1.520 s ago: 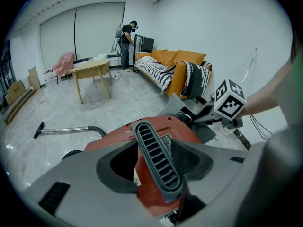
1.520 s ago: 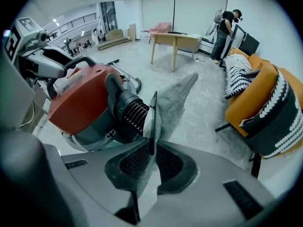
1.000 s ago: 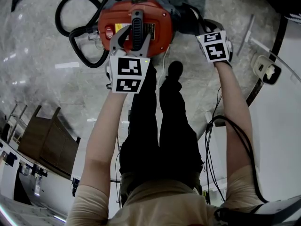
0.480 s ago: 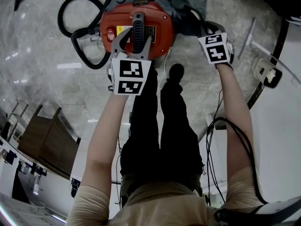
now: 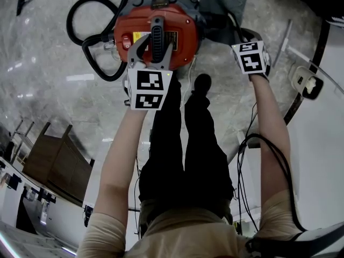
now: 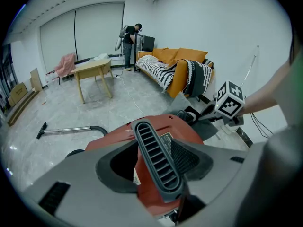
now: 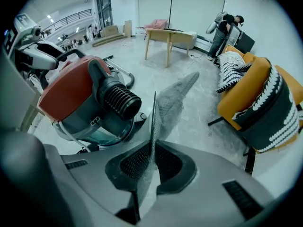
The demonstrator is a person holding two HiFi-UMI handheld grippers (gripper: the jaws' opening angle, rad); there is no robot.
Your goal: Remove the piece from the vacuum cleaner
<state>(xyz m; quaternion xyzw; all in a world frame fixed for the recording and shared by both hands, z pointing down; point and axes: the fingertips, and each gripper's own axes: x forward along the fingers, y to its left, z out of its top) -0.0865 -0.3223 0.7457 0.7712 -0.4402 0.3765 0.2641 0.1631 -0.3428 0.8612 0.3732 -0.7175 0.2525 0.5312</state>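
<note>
A red canister vacuum cleaner (image 5: 169, 28) stands on the marble floor in front of the person's feet. My left gripper (image 5: 153, 50) straddles its black ribbed handle (image 6: 156, 155) from above, with both pads against the handle. My right gripper (image 5: 239, 36) is at the vacuum's right side, shut on a thin grey mesh piece (image 5: 223, 1) that sticks out past the canister. In the right gripper view the grey mesh piece (image 7: 170, 100) runs edge-on between the pads, beside the vacuum's black ribbed port (image 7: 118, 100).
A black hose (image 5: 91, 31) loops on the floor left of the vacuum, and a wand (image 6: 71, 130) lies beyond it. An orange sofa (image 7: 255, 93), a wooden table (image 6: 94, 72) and a person (image 6: 129, 41) are further off. Cables trail by the right arm.
My right gripper has drifted right and away from the canister with the grey piece, and more of the piece shows. The left gripper stays on the handle.
</note>
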